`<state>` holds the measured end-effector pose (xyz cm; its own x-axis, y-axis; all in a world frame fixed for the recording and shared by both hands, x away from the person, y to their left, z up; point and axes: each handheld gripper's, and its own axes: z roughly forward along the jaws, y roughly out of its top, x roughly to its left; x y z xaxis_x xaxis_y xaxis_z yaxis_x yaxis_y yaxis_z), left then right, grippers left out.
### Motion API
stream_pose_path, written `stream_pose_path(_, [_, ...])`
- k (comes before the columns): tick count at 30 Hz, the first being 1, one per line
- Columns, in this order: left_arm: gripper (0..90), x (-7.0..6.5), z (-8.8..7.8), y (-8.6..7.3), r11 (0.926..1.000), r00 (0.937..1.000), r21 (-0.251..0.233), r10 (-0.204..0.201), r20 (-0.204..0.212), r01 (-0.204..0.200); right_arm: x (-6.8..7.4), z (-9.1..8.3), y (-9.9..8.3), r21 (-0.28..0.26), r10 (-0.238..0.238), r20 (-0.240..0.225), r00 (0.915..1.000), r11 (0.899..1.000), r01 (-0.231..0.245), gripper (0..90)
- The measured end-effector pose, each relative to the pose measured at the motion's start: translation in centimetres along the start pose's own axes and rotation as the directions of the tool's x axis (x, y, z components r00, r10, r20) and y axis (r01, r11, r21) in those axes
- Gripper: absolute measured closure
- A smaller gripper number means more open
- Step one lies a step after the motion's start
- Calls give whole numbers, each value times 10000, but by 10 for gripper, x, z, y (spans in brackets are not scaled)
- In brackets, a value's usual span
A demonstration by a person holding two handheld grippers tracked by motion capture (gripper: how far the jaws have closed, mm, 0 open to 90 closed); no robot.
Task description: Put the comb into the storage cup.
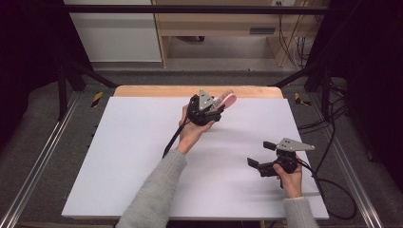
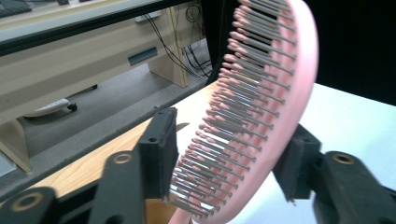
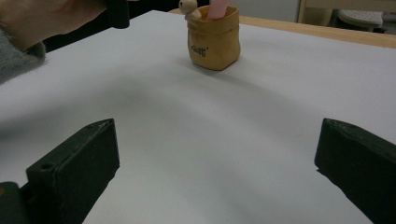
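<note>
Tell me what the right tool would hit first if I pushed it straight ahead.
Probably the yellow pouch holding the pink brush. The right tool stands open and empty over bare white table, and the way up to the pouch looks free, though depth is hard to judge.

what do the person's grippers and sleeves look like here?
Both the left gripper and the right gripper are black, each topped by a grey three-cornered plate, with blocky black jaws and a black cable trailing off. The sleeves are light grey knit.

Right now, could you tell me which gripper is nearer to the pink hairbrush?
Left. The left gripper has the pink hairbrush between its jaws; the right gripper rests well away, nearer the person.
</note>
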<state>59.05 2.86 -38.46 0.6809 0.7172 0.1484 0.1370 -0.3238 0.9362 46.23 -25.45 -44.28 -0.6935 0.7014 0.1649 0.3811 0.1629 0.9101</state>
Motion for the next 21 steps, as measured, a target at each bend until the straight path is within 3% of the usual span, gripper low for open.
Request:
stream_pose_path(9, [243,2,-3,0,9983,9975,180,-557,444,549,0,1,0,12,-16,2,10000,10000,16,5])
stream_pose_path(16, [85,-4,-6,2,9990,9981,222,-401,477,391,0,1,0,17,-32,4,10000,10000,32,5])
stream_pose_path(21, [52,-5,-9,3,9980,9962,119,-625,611,619,1,1,0,13,-31,-11,10000,10000,31,5])
